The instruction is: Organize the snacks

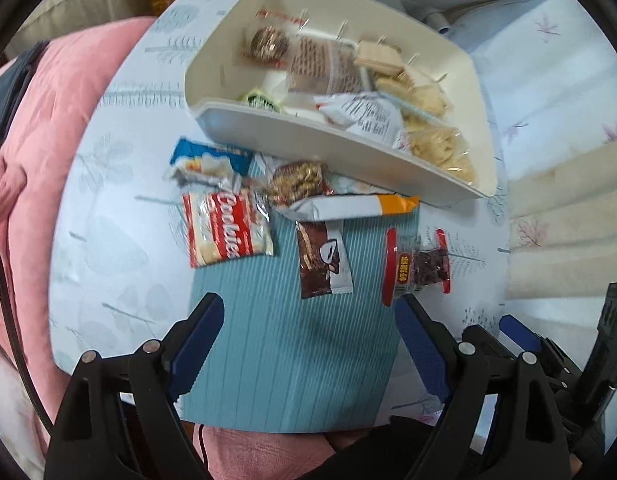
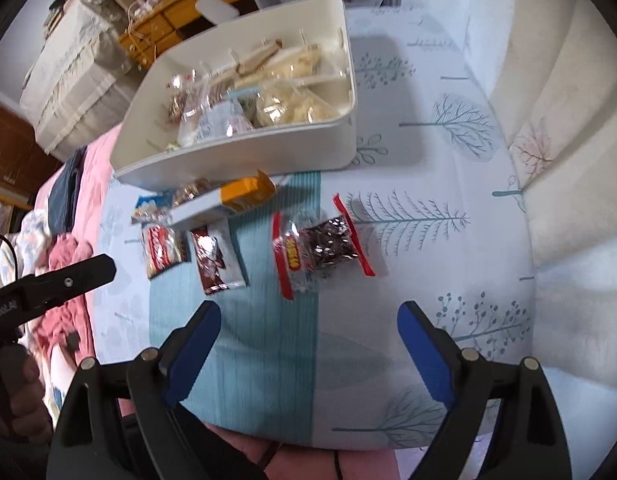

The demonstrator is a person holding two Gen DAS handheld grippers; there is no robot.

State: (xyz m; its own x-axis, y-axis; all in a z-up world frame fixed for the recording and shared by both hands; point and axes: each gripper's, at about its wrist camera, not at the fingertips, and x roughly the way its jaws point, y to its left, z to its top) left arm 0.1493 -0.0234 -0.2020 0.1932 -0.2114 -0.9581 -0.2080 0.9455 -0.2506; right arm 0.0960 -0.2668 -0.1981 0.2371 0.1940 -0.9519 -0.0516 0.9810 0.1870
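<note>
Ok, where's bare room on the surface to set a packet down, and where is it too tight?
Free: the near part of the teal mat, below the brown packet and the Cookies pack; also the tree-print cloth right of the red-edged packet. Crowded: the strip along the white bin, where packets overlap, and the bin's inside.

Soft daylight, slight motion blur, heavy fisheye bending at edges.
</note>
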